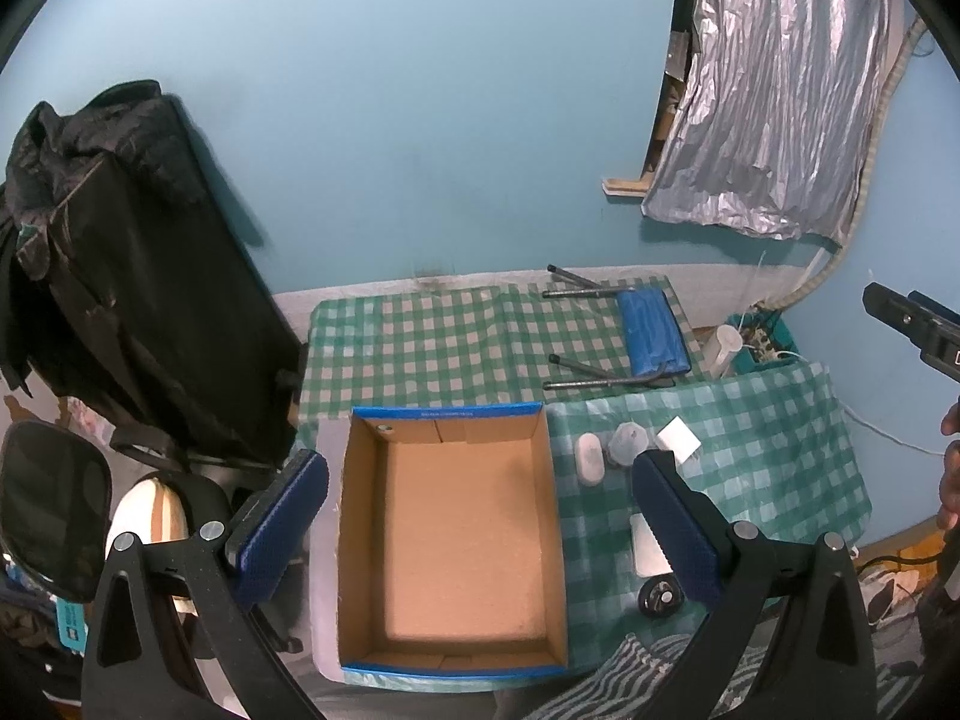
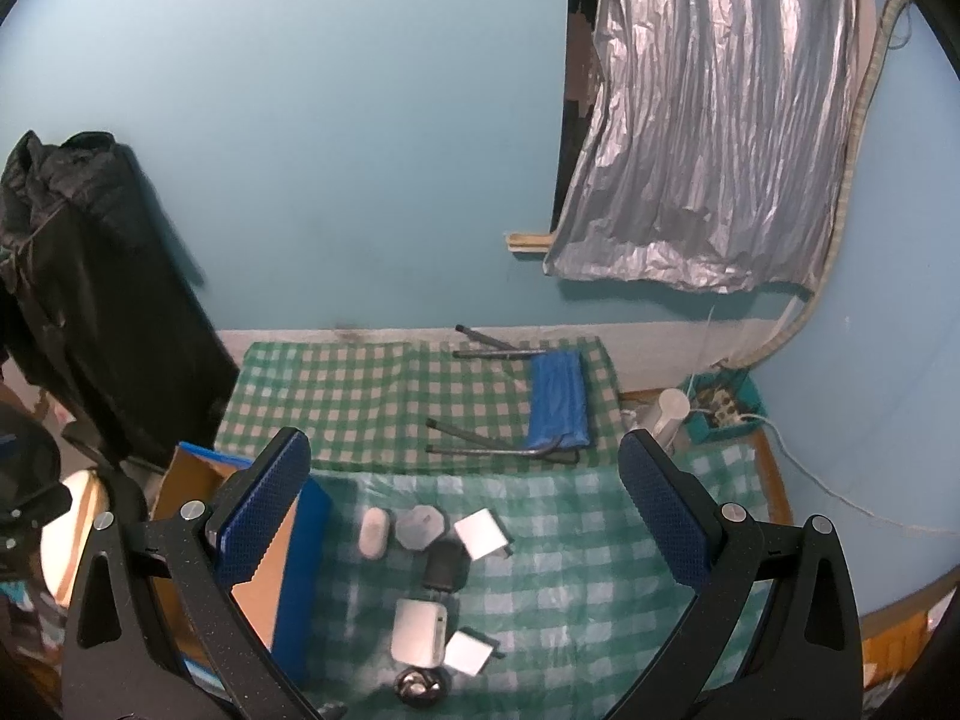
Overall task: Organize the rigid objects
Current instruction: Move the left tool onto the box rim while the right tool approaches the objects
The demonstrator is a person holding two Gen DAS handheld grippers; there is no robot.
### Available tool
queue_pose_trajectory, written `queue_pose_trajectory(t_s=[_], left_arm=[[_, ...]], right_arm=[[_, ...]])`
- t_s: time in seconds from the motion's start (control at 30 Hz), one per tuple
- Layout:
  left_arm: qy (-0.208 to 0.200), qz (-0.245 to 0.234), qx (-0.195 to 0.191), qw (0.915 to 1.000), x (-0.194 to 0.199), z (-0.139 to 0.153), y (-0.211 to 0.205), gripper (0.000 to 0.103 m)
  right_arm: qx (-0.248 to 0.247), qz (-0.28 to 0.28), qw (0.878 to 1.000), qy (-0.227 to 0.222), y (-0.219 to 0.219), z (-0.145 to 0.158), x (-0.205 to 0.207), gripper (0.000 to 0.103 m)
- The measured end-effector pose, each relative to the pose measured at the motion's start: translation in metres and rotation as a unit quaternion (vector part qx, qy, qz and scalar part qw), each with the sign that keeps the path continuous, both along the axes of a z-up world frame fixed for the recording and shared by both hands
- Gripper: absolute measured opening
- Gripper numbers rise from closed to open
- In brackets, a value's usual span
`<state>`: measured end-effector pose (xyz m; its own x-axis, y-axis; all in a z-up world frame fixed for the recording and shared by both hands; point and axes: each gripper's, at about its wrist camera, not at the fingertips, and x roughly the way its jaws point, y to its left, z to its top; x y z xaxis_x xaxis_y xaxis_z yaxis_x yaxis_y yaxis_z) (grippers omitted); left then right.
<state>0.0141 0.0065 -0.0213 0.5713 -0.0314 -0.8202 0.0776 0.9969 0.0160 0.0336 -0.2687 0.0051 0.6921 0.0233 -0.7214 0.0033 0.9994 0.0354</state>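
Right wrist view looked down on a loose cluster of small rigid items on the green checked cloth (image 2: 570, 540): a white oval case (image 2: 374, 531), a grey octagonal piece (image 2: 420, 525), a white square adapter (image 2: 482, 534), a black block (image 2: 445, 564), a larger white charger (image 2: 420, 630), a second white square (image 2: 471, 652) and a dark round piece (image 2: 418, 686) at the near edge. Several touched or nearly touched each other.

Cardboard box (image 1: 450, 540) sat just left of the cluster, open, nothing visible inside in the left wrist view.

Judgement: no item was picked yet; the step in hand was the first grasp. Best done by starting with an outlying piece, such as the oval case or the upper white square, so the fingers would not nudge the neighbours. Come straight down, straddle the narrow sides, close only when both pads are level with the body. The flat squares looked thin and could slip.

Right gripper (image 2: 462, 510) hung above the cluster, jaws spread wide, holding nothing, touching nothing.

Left gripper (image 1: 480, 504) was likewise wide apart and empty, poised over the box.
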Motion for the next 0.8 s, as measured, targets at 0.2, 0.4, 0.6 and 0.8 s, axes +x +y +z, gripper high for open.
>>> queue_pose_trajectory(t_s=[0.2,0.4,0.6,0.8], left_arm=[[0.019,0.001,0.011,0.9998,0.006,-0.015,0.010,0.102],[0.046,0.009,0.016,0.9988,0.012,-0.038,0.026,0.102],[0.078,0.018,0.010,0.9968,0.012,-0.062,0.043,0.102],[0.114,0.031,0.017,0.9928,0.010,-0.094,0.063,0.102]], right_arm=[[0.004,-0.003,1.000,0.029,0.000,-0.017,0.006,0.101],[0.003,0.005,0.999,0.054,0.000,-0.034,0.011,0.101],[0.005,0.014,0.996,0.092,0.001,-0.063,0.015,0.101],[0.021,0.032,0.989,0.141,0.001,-0.102,0.015,0.101]])
